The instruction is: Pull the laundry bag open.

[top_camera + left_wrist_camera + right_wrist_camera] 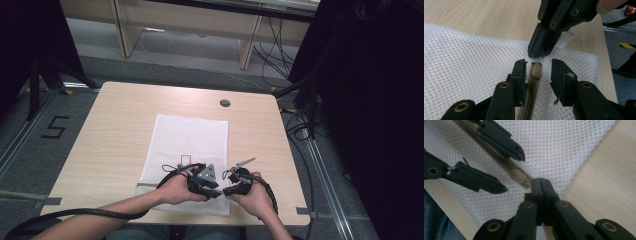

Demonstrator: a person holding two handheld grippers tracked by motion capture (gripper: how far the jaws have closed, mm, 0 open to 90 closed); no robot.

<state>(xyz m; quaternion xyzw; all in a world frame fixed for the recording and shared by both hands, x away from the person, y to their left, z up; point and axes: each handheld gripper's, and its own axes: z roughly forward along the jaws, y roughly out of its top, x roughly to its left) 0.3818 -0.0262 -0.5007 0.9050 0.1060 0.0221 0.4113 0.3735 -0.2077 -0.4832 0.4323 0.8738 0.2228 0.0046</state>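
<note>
Left gripper view shows the tan zipper slider at the end of the zipper on the white mesh laundry bag, which lies flat near the front edge of the bench. Your left tool stands released, jaws straddling the slider without pressing it. Your right tool is clenched on the white fabric tab at the bag's corner. Keep that tab taut, center the slider between the pads, clench fully, then pull along the zipper line.
</note>
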